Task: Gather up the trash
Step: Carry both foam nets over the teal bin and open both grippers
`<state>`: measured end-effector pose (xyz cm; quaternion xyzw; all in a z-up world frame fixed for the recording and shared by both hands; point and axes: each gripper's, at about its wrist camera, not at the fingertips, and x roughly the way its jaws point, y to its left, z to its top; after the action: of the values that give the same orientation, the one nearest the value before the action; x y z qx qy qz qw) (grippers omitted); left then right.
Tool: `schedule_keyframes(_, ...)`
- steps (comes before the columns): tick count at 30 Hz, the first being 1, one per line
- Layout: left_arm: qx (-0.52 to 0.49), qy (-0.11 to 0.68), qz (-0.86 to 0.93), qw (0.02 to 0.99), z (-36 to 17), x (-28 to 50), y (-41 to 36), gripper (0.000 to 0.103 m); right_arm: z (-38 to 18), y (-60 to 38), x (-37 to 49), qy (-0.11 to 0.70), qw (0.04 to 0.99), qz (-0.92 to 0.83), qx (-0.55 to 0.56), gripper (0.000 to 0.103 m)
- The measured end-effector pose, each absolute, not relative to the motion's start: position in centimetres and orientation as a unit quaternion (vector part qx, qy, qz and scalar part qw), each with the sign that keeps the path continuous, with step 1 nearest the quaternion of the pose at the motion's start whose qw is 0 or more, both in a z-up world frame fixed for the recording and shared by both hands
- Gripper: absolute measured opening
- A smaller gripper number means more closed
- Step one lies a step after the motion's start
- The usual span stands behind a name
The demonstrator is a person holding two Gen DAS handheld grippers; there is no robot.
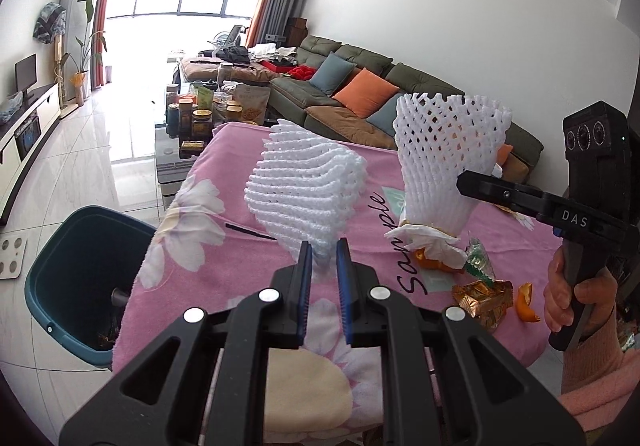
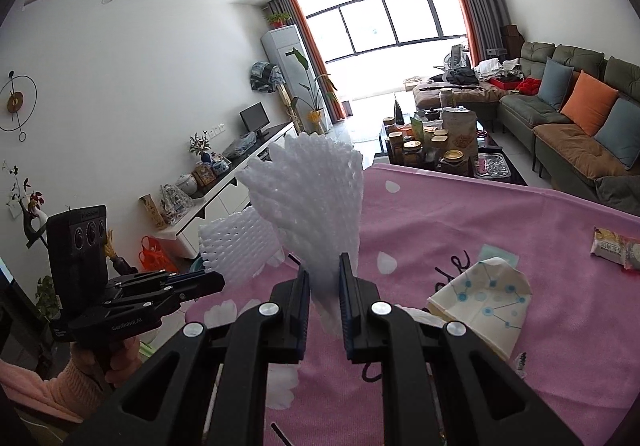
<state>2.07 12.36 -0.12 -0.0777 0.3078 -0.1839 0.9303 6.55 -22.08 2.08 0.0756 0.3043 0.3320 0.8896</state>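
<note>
My left gripper (image 1: 324, 250) is shut on the narrow end of a white foam fruit net (image 1: 304, 189), held above the pink flowered cloth (image 1: 224, 246). A second foam net (image 1: 444, 149) hangs to its right, pinched by my right gripper (image 1: 464, 183). In the right wrist view that gripper (image 2: 324, 270) is shut on its net (image 2: 316, 197), and the left gripper (image 2: 220, 280) shows at the left with its own net (image 2: 236, 246). A teal bin (image 1: 76, 278) stands on the floor left of the table.
On the cloth lie a crumpled tissue (image 1: 432, 244), orange peel (image 1: 526, 304), a gold wrapper (image 1: 482, 296), a dotted paper cup (image 2: 484, 298) and a snack packet (image 2: 616, 248). Beyond are a coffee table with jars (image 2: 436, 145) and a green sofa (image 2: 560, 125).
</note>
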Motion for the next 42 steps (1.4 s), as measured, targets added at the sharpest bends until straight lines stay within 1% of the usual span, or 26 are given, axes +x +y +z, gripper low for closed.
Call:
schedule_keyframes(11, -0.101, 0.299, -0.107, 0.943, 0.3, 0.1, 18.8, 0.013, 0.7, -15.1, 8.1, 0.332, 0.846, 0.409, 0.084, 0.012)
schedule_keyframes(25, -0.124, 0.299, -0.029, 0.946, 0.3, -1.1, 26.0, 0.013, -0.5, -7.3, 10.4, 0.361, 0.803, 0.466, 0.090, 0.012)
schedule_keyframes(32, -0.133, 0.314, 0.002, 0.940, -1.2, -0.6, 28.7, 0.013, -1.7, -2.5, 12.0, 0.384, 0.785, 0.480, 0.085, 0.012)
schedule_keyframes(42, -0.151, 0.342, 0.027, 0.927, -3.9, 1.0, 30.4, 0.013, -4.5, 2.8, 15.1, 0.428, 0.769, 0.467, 0.080, 0.012)
